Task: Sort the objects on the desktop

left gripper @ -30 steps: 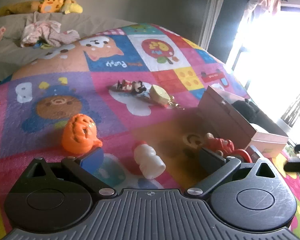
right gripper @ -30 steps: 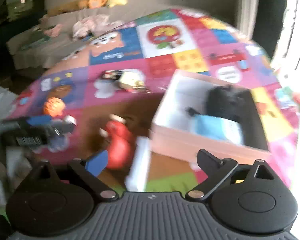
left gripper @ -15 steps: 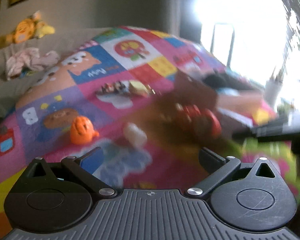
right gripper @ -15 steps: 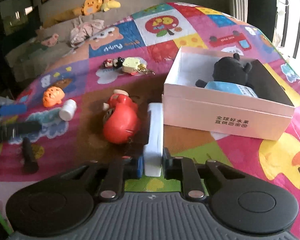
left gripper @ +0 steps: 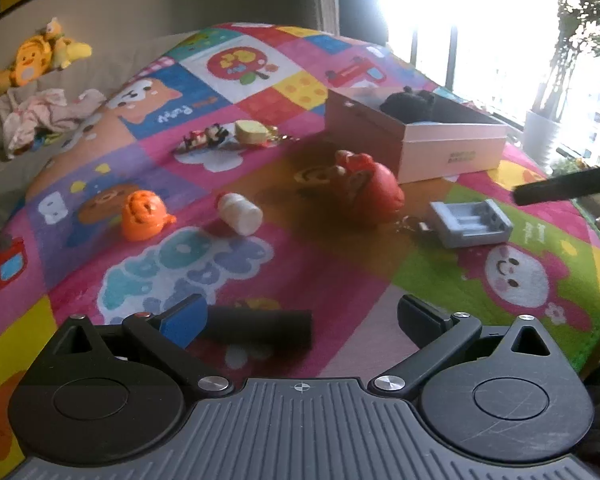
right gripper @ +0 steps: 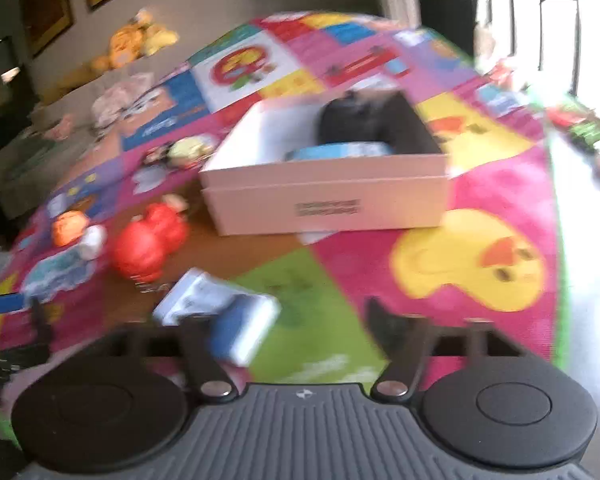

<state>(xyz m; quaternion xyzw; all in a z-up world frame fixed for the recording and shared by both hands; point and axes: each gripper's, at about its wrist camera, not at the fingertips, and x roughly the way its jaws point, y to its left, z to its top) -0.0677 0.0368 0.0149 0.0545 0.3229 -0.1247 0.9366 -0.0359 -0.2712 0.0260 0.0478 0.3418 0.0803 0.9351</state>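
Left tongs (left gripper: 300, 312) gape wide above a black cylinder (left gripper: 260, 326) on the patchwork play mat (left gripper: 500, 280). Right tongs (right gripper: 300, 320) spread, empty, the grey battery charger (right gripper: 220, 312) lying beneath. Only the left view shows it sharply, near the red toy (left gripper: 374, 192) and pink box (left gripper: 452, 148).

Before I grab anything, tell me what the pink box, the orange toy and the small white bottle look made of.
Pink box: seemingly matte cardboard, with flat walls, crisp edges and printed text. Orange toy: probably soft rubber or vinyl, moulded and slightly glossy. White bottle: probably plastic, smooth and opaque; blur leaves it open.
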